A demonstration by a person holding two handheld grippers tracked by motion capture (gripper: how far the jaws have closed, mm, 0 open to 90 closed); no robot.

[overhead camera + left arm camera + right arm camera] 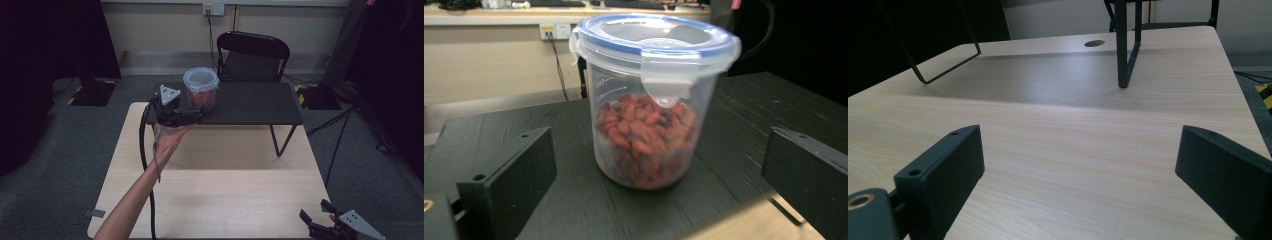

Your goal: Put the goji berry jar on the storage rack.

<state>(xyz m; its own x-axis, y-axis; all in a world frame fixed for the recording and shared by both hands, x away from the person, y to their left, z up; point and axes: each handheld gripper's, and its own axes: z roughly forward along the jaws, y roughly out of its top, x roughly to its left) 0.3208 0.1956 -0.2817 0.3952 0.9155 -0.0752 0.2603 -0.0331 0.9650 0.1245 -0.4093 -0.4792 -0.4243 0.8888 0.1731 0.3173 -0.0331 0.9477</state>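
Black raised shelf holds an upright jar, lid up. Left gripper gapes wide just before it; right gripper spread, empty.

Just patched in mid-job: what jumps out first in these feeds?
The clear plastic jar of reddish dried berries, its blue-rimmed lid clipped on, stands on the black raised shelf at the far side of the wooden table. The left gripper is open right in front of it, jaws wide, not touching. The right gripper sits open at the table's near right corner.
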